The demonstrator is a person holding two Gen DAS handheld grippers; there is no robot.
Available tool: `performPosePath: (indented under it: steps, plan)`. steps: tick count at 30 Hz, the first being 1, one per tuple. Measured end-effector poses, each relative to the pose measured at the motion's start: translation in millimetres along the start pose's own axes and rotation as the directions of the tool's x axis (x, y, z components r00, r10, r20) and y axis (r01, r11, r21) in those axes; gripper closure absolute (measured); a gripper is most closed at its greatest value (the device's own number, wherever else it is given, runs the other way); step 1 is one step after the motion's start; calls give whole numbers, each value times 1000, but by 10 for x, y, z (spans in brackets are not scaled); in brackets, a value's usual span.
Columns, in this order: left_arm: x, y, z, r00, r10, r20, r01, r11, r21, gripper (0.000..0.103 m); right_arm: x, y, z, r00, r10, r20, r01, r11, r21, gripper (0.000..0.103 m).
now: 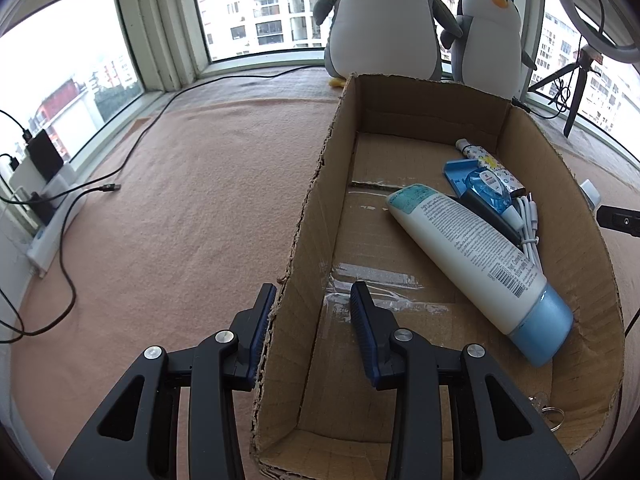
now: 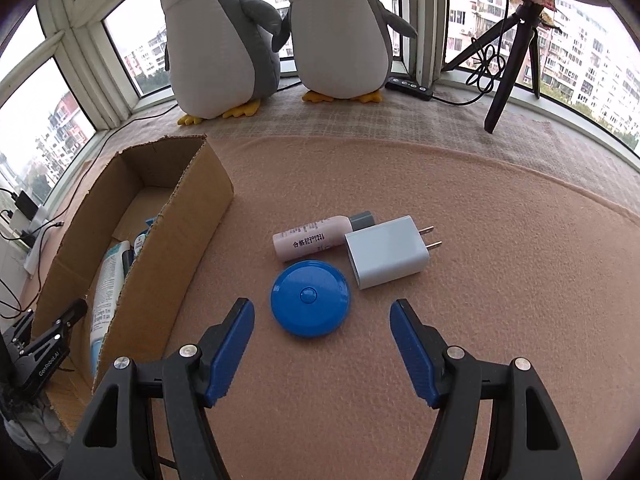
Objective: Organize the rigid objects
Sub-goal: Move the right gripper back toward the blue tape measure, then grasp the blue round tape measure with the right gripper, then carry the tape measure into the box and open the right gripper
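An open cardboard box (image 1: 560, 208) holds a white-and-blue lotion tube (image 1: 476, 256), a white cable (image 1: 528, 220), a blue dispenser (image 1: 484, 184) and a patterned tube (image 1: 492, 164). My left gripper (image 1: 314, 296) is open and straddles the box's left wall, one finger outside and one inside. On the pink blanket to the right of the box (image 2: 172, 256) lie a blue round disc (image 2: 310, 298), a white wall charger (image 2: 386, 252) and a pink tube (image 2: 316, 238). My right gripper (image 2: 322, 306) is open just in front of the disc, holding nothing.
Two plush penguins (image 2: 340, 32) stand on the window sill behind the blanket. A tripod (image 2: 508, 52) stands at the far right, with a black remote (image 2: 408, 88) beside it. Cables and a power strip (image 1: 52, 224) run along the left edge. Keys (image 1: 548, 408) lie in the box's near corner.
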State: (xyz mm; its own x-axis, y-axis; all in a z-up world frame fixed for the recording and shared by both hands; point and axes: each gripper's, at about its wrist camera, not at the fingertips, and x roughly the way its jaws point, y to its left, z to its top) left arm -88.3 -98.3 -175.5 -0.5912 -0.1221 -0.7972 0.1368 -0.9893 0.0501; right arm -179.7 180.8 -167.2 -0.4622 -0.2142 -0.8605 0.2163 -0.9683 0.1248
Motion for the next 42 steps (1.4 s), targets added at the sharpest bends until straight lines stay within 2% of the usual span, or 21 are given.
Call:
performPosePath:
  steps: [11,20,23,28,35,42]
  plan:
    - [3,6,-2,1000,-1,0,1,1000,-1,67,325,161,35,997,-66,-52,64,998,-26,37]
    - [5,4,-8,1000,-2,-1,2,1000,-4,67,360,207,62,993,-105,-49,103,994,-45,36]
    - [6,3,-7,1000,-1,0,1,1000,-3,67,354,204,59,994,-101,-51,98,994,-49,38]
    - [5,4,-7,1000,-1,0,1,1000,-3,67,333,191,44,994,-99,-50,96,994,-50,56]
    - [2,-2,-10,1000,-5,-1,5,1000,-7,67,299,202,-9,995,-79,-57,76,995,-62,57]
    - [3,2,-5,1000,-13,-4,13,1000,-13,67,121,300,-96,999,-26,-44,22,996,-83,57]
